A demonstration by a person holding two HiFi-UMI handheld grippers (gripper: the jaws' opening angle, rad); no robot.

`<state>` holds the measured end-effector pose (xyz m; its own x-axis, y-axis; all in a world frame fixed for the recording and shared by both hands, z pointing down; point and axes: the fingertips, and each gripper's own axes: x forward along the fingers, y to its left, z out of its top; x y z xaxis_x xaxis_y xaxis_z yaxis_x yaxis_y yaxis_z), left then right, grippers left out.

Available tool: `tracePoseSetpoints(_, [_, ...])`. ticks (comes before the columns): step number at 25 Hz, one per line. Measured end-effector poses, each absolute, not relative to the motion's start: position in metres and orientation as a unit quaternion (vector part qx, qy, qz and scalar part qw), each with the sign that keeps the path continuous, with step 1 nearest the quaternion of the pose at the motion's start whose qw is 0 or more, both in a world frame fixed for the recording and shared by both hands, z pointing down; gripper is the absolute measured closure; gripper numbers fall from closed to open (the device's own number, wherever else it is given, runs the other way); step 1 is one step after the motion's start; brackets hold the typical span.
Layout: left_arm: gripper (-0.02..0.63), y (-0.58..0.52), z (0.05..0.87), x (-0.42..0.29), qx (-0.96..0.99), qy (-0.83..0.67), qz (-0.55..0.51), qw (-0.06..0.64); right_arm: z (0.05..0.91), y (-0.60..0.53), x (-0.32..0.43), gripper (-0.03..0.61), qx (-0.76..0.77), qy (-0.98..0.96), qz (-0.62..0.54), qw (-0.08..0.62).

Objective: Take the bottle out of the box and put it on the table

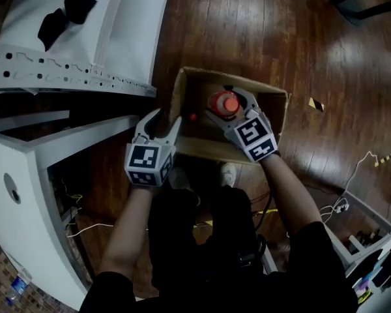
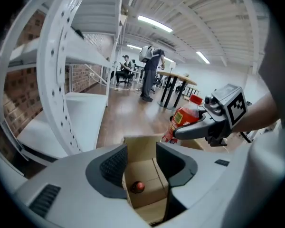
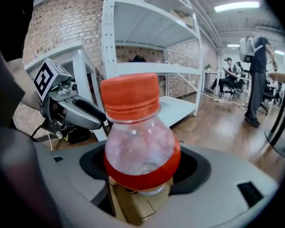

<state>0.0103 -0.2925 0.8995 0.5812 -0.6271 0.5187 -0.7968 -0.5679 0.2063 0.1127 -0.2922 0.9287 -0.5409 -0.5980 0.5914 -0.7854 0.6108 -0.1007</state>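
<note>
A clear bottle [image 1: 223, 103] with an orange-red cap and red label hangs upright over the open cardboard box [image 1: 182, 87] on the wood floor. My right gripper [image 1: 227, 107] is shut on it, its jaws clasping the bottle's shoulder just above the label [image 3: 141, 167]. In the left gripper view the bottle [image 2: 183, 120] is lifted above the box's far rim. My left gripper [image 1: 167, 119] stands open and empty over the box's left wall [image 2: 142, 148]. A small red thing [image 2: 138, 187] lies on the box floor.
White shelving [image 1: 72, 77] with a black object [image 1: 65, 15] on it stands left of the box, and a white cabinet [image 1: 26, 194] lies nearer. Cables [image 1: 339, 207] trail over the floor at right. People [image 2: 149, 75] stand far off by tables.
</note>
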Motion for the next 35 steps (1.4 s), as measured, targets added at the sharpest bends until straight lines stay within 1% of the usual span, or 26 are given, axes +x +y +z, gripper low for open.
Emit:
tracePoseSetpoints(1, [0.431, -0.291, 0.872, 0.014, 0.868, -0.407, 0.189, 0.212, 0.905, -0.290, 0.118, 0.249, 0.410, -0.857, 0.185, 0.253])
tracePoseSetpoints(3, [0.442, -0.286, 0.820, 0.019, 0.874, -0.402, 0.177, 0.209, 0.855, -0.281, 0.125, 0.249, 0.421, -0.852, 0.193, 0.244])
tracePoseSetpoints(4, [0.489, -0.282, 0.793, 0.020, 0.876, -0.399, 0.173, 0.207, 0.830, -0.275, 0.127, 0.249, 0.423, -0.851, 0.194, 0.241])
tracePoseSetpoints(5, [0.494, -0.277, 0.766, 0.023, 0.880, -0.394, 0.165, 0.208, 0.804, -0.269, 0.129, 0.248, 0.425, -0.851, 0.194, 0.240])
tracePoseSetpoints(6, [0.540, -0.272, 0.738, 0.028, 0.886, -0.383, 0.151, 0.214, 0.777, -0.265, 0.132, 0.247, 0.428, -0.851, 0.192, 0.238])
tracePoseSetpoints(7, [0.609, -0.269, 0.711, 0.033, 0.892, -0.368, 0.131, 0.225, 0.750, -0.263, 0.137, 0.247, 0.432, -0.850, 0.189, 0.235])
tracePoseSetpoints(9, [0.609, -0.265, 0.660, 0.043, 0.900, -0.346, 0.094, 0.246, 0.695, -0.262, 0.148, 0.248, 0.443, -0.849, 0.181, 0.224])
tracePoseSetpoints(11, [0.609, -0.262, 0.613, 0.047, 0.903, -0.343, 0.084, 0.244, 0.642, -0.258, 0.158, 0.247, 0.450, -0.849, 0.172, 0.216])
tracePoseSetpoints(16, [0.609, -0.241, 0.503, 0.048, 0.915, -0.344, 0.081, 0.197, 0.534, -0.224, 0.172, 0.247, 0.444, -0.854, 0.150, 0.227])
tracePoseSetpoints(19, [0.609, -0.245, 0.447, 0.043, 0.917, -0.360, 0.059, 0.162, 0.483, -0.212, 0.178, 0.247, 0.442, -0.858, 0.103, 0.241])
tracePoseSetpoints(21, [0.609, -0.250, 0.416, 0.037, 0.916, -0.373, 0.041, 0.141, 0.452, -0.210, 0.181, 0.247, 0.449, -0.859, 0.079, 0.232])
tracePoseSetpoints(25, [0.609, -0.244, 0.369, 0.022, 0.915, -0.386, 0.005, 0.117, 0.412, -0.188, 0.184, 0.247, 0.446, -0.863, 0.081, 0.223])
tracePoseSetpoints(30, [0.609, -0.237, 0.320, 0.015, 0.905, -0.416, -0.049, 0.067, 0.384, -0.163, 0.191, 0.247, 0.451, -0.867, 0.090, 0.191])
tracePoseSetpoints(35, [0.609, -0.231, 0.282, 0.012, 0.899, -0.431, -0.076, 0.026, 0.361, -0.154, 0.203, 0.247, 0.466, -0.865, 0.089, 0.164])
